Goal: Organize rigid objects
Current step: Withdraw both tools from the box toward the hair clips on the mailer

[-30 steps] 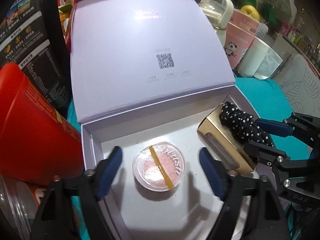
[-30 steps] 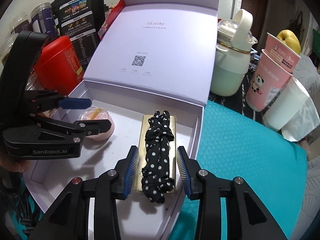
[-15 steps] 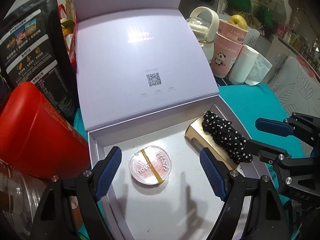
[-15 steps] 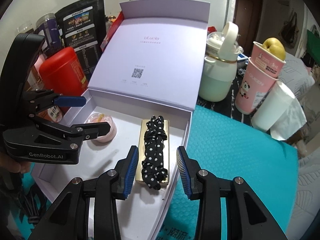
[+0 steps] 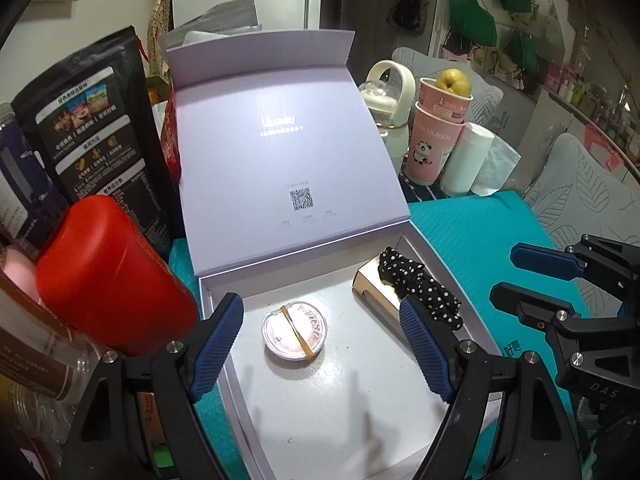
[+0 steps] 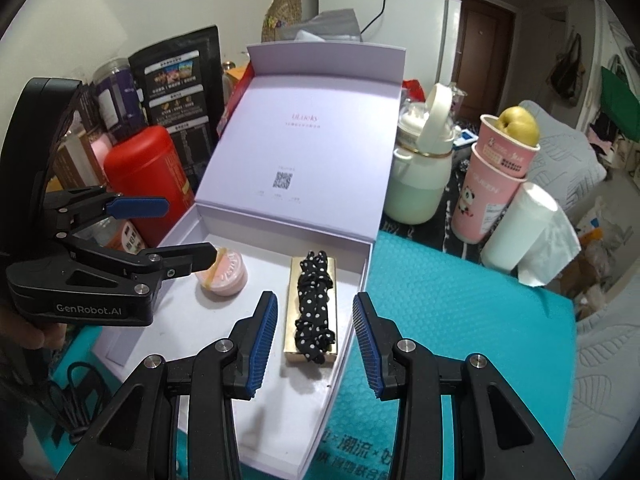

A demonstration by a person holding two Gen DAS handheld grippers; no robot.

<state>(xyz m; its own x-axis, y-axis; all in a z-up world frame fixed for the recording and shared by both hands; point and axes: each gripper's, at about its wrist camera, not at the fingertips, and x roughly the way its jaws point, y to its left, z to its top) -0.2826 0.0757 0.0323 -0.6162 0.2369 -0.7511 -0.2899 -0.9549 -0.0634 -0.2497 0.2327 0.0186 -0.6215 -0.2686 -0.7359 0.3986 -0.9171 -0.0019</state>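
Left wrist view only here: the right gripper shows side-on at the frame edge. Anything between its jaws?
Observer: No. The right gripper is open and empty. The gold box sits below it in the white gift box, untouched.
Operator: The gold box's near end is hidden behind my finger. Is the scrunchie fully on it?
Observer: Yes. The polka-dot scrunchie lies lengthwise on top, and its near loop reaches the box's near edge.
Operator: The print on the gift box lid is glared out here.
Observer: The right wrist view reads it: "ULucky", above a QR code.
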